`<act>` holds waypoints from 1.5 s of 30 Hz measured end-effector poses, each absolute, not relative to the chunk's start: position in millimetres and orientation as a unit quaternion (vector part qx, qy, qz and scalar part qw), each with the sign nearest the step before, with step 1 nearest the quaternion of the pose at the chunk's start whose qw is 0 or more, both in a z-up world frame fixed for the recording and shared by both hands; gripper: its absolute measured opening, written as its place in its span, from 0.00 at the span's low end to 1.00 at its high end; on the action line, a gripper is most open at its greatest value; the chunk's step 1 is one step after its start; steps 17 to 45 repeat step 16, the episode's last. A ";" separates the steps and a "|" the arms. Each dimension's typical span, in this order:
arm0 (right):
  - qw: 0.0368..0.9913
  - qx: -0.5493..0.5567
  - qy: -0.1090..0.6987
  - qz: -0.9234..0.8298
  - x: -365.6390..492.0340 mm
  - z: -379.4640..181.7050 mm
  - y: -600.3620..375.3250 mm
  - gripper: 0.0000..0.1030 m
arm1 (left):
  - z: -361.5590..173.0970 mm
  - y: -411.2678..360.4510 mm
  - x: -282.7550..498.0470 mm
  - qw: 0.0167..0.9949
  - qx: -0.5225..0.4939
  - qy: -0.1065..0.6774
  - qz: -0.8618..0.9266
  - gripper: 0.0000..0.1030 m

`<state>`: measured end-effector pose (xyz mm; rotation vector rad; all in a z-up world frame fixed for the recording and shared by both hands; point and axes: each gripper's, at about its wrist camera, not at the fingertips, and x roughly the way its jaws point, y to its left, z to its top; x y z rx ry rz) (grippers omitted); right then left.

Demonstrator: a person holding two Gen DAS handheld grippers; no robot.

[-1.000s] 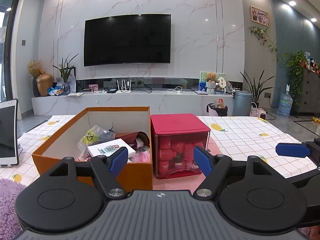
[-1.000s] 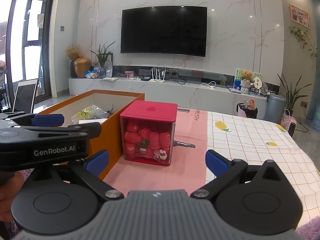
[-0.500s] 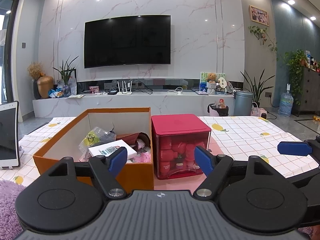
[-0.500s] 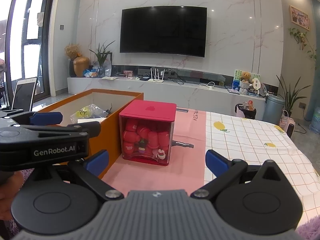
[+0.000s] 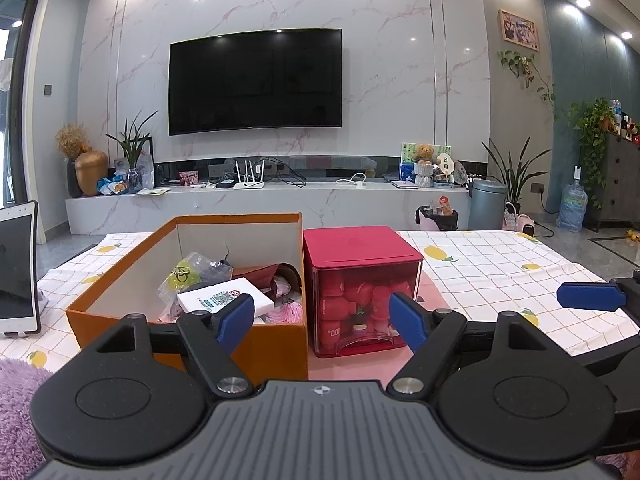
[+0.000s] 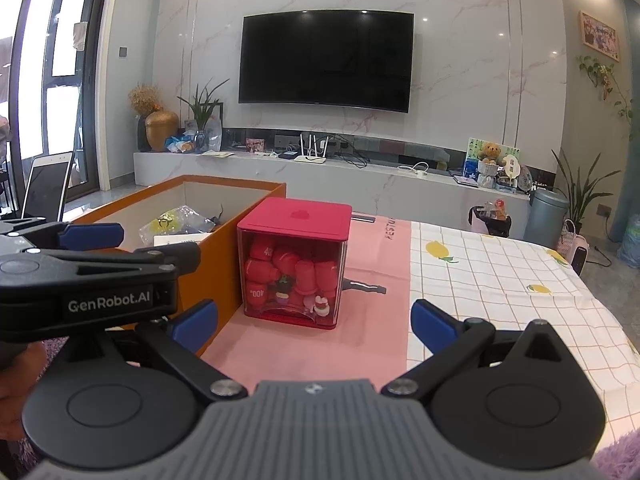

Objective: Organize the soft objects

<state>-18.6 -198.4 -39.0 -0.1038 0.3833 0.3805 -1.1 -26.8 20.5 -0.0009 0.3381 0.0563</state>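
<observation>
An open orange box [image 5: 120,296] [image 6: 224,256] stands on the table with a clear bag, a white card box [image 5: 224,300] and pink soft items inside. Right of it, touching, stands a red-lidded clear box [image 5: 360,300] [image 6: 294,264] full of red soft pieces. My left gripper [image 5: 322,320] is open and empty, held short of both boxes. My right gripper [image 6: 314,320] is open and empty, in front of the red box. The left gripper's body [image 6: 92,280] shows in the right wrist view; a right fingertip [image 5: 588,296] shows in the left wrist view.
The table carries a checked lemon-print cloth [image 6: 500,280] with a pink mat [image 6: 372,280] under the red box. A tablet on a stand [image 5: 16,276] is at the left. Purple fluffy fabric [image 5: 16,408] lies at the near left and also near right [image 6: 616,456]. A TV wall stands behind.
Both grippers have drifted slightly, the left a little back and up, the right a little to the right. Both stay open and empty. The boxes have not moved.
</observation>
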 end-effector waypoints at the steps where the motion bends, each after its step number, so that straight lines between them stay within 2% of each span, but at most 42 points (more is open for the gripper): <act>1: 0.962 -0.052 0.190 0.188 -18.6 -39.0 -198.5 0.98 | 20.6 -26.9 -1.1 0.985 0.000 0.168 0.028 0.87; 45: 0.963 -0.052 0.189 0.187 -18.7 -38.2 -198.6 0.98 | 18.1 -25.8 -0.6 0.986 0.002 0.167 0.029 0.87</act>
